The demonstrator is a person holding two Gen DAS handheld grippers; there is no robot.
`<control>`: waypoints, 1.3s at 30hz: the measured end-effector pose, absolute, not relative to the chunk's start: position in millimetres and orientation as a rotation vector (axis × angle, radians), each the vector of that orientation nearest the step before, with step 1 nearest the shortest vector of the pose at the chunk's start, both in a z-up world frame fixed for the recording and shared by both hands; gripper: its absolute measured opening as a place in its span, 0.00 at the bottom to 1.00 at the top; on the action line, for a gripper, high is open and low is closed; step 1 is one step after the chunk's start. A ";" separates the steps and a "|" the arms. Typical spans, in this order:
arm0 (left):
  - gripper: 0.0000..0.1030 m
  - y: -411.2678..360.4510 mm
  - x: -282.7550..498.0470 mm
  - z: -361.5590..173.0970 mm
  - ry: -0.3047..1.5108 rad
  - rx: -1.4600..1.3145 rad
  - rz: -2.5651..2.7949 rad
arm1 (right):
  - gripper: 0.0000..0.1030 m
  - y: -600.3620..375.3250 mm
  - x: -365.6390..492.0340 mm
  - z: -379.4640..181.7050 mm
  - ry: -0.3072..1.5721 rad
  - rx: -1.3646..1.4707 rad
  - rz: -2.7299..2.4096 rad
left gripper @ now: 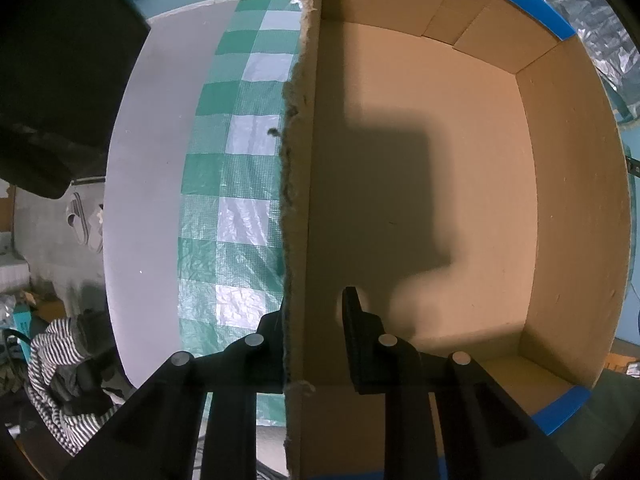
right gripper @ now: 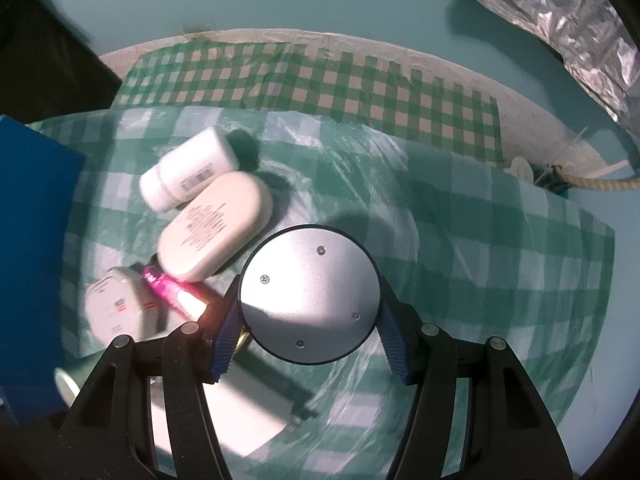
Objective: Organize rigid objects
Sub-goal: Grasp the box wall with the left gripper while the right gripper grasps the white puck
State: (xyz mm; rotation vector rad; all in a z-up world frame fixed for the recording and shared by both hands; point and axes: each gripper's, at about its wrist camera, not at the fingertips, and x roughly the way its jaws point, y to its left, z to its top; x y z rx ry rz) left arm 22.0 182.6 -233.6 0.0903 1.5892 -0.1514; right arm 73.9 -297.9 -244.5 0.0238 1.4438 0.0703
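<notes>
My left gripper (left gripper: 312,320) is shut on the torn left wall of an open cardboard box (left gripper: 420,184), one finger inside and one outside; no object shows inside the box. My right gripper (right gripper: 310,332) is shut on a round silver metal disc (right gripper: 310,294) and holds it above the green checked cloth. To its left lie a white bottle (right gripper: 188,168), a cream oval case (right gripper: 216,226), a pink tube (right gripper: 172,292) and a white round container (right gripper: 116,308), close together.
A blue box side (right gripper: 32,248) stands at the far left of the right wrist view. The checked cloth (left gripper: 236,184) covers a grey table (left gripper: 148,160). Striped clothing (left gripper: 60,392) lies below the table edge. Silver foil (right gripper: 560,20) hangs at the upper right.
</notes>
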 end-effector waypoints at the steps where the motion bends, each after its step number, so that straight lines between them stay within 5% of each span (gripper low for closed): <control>1: 0.21 182.9 21.9 -234.0 1.590 0.087 -0.151 | 0.59 -296.6 72.2 -242.1 1.444 0.030 0.073; 39: 0.21 180.3 -1.8 -227.6 1.543 0.121 -0.177 | 0.60 -104.8 104.3 -130.5 1.354 -0.126 0.456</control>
